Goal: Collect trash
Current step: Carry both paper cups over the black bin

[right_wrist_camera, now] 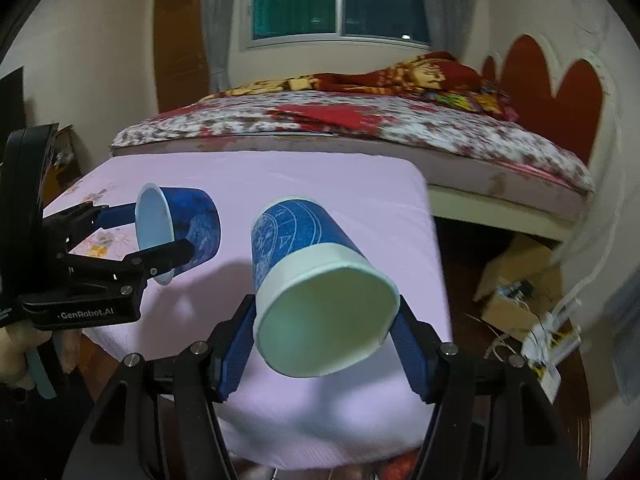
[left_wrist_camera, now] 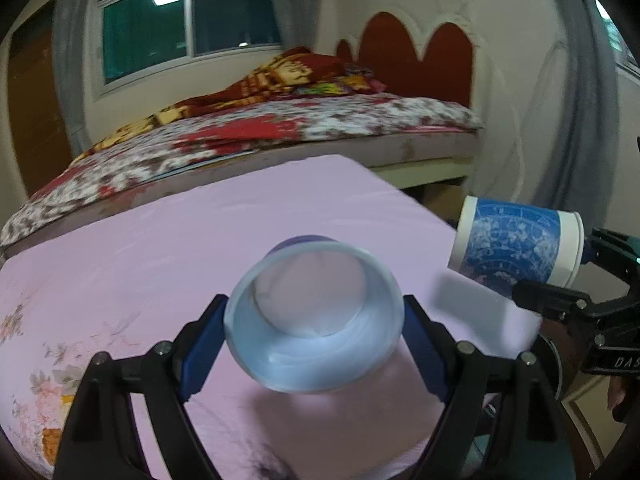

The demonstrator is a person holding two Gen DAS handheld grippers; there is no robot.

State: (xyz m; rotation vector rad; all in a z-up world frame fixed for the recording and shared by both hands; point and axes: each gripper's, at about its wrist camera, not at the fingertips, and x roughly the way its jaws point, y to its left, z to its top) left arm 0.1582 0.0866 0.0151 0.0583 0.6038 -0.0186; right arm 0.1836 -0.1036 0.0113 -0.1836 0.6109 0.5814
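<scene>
My left gripper (left_wrist_camera: 314,320) is shut on a blue paper cup (left_wrist_camera: 316,316), its mouth turned toward the camera, held above the pink table cloth (left_wrist_camera: 160,248). That same cup (right_wrist_camera: 180,232) and left gripper (right_wrist_camera: 160,236) show at the left of the right wrist view. My right gripper (right_wrist_camera: 326,332) is shut on a second blue-and-white paper cup (right_wrist_camera: 320,292), tilted with its open mouth toward the camera. In the left wrist view this second cup (left_wrist_camera: 516,240) hangs at the right past the table's edge, with the right gripper (left_wrist_camera: 560,272) behind it.
A bed (left_wrist_camera: 280,128) with a floral cover and a red blanket stands behind the table, under a window (right_wrist_camera: 336,0). A cardboard box (right_wrist_camera: 516,280) and a power strip with cables (right_wrist_camera: 548,344) lie on the floor at the right. A wooden door (right_wrist_camera: 180,40) is at the back left.
</scene>
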